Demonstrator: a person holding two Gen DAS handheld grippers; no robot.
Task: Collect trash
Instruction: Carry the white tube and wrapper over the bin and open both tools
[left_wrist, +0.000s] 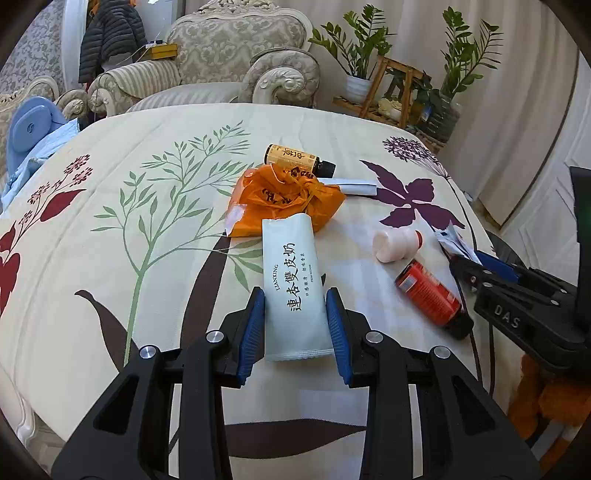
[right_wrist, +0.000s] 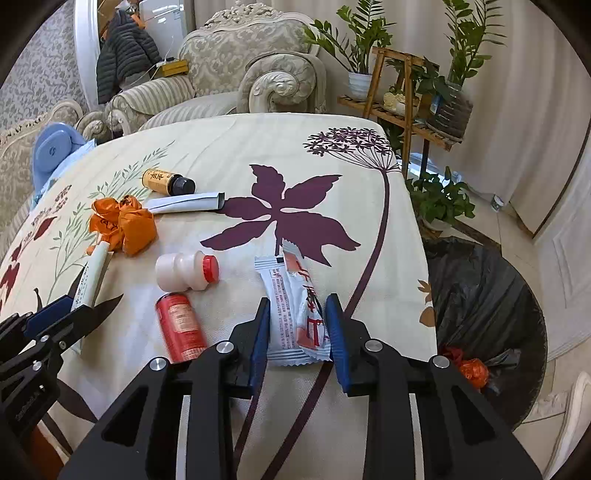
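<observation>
Left tool (left_wrist: 295, 295) closed around pale pouch (left_wrist: 293, 280) flat on desk (left_wrist: 110, 258); right tool (right_wrist: 297, 302) pinching crinkly wrapper (right_wrist: 295, 310) beside bin (right_wrist: 480, 302). Probably light, soft, slippery; best gripped mid-body.

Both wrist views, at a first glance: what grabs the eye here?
The crumpled orange plastic bag stands out mid-table on the cream leaf-printed tablecloth. Next come the two catches: the left gripper brackets a pale green printed sachet, and the right gripper brackets a white and red snack wrapper. Past the table's right edge sits a black-lined trash bin with orange scraps inside.
</observation>
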